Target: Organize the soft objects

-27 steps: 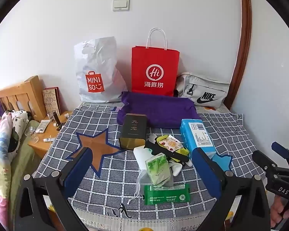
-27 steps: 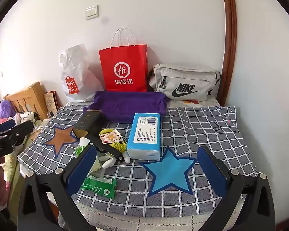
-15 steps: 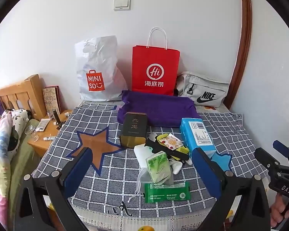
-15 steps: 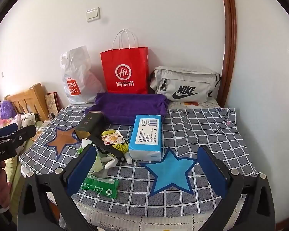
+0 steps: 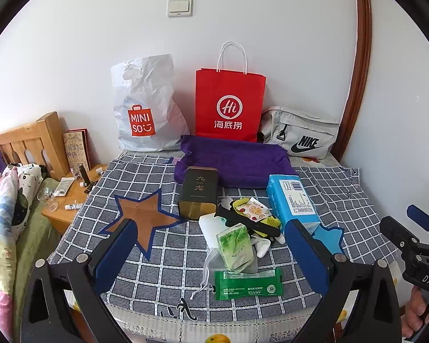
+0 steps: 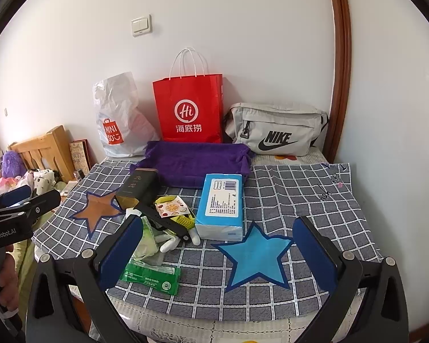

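wall: plain white, light switch (image 5: 180, 7) up top
left side: wooden headboard (image 5: 28, 143), nightstand (image 5: 71, 197) with small bottles and tubes, can't really make them out
bed corner: bright bedding (image 5: 3, 214), purple plush toy (image 6: 12, 163)
right edge: brown door frame (image 6: 339, 65)

A grey cloth (image 5: 163, 260) checked in white lines covers the bench, with a brown star (image 5: 144, 218) and a sky-blue star (image 6: 257, 257), both edged in navy. The towel (image 5: 234, 160) is deep purple, the paper bag (image 5: 228, 105) red with a white logo, the plastic bag (image 5: 146, 105) white with a red patch, the waist bag (image 6: 274, 128) pale grey with black lettering. The tissue pack (image 6: 221, 203) is blue and white, the wipes packet (image 5: 247, 284) green.
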Tool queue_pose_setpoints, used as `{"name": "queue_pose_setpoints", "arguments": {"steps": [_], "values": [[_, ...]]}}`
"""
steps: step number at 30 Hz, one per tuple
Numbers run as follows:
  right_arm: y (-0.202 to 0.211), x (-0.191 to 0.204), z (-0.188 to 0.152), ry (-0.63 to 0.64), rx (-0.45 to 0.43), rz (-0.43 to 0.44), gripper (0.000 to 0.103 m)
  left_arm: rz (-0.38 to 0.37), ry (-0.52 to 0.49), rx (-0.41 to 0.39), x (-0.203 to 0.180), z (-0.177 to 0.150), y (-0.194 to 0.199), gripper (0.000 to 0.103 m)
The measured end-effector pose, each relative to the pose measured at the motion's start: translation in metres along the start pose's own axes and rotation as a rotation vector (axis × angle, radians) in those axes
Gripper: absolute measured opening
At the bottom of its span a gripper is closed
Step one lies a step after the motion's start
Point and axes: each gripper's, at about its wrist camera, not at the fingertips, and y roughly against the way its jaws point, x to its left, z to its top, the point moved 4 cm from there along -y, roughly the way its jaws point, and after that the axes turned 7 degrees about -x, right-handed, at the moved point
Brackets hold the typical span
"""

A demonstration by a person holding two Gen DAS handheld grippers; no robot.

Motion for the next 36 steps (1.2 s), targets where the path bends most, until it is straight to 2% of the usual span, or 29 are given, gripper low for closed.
{"name": "queue_pose_setpoints", "arguments": {"steps": [36], "values": [[0.0091, 0.0055, 0.0023, 0.002, -0.024, 0.007, 0.103, 0.001, -0.001, -0.003, 0.0, -0.0013, 0.0013, 0.103]]}}
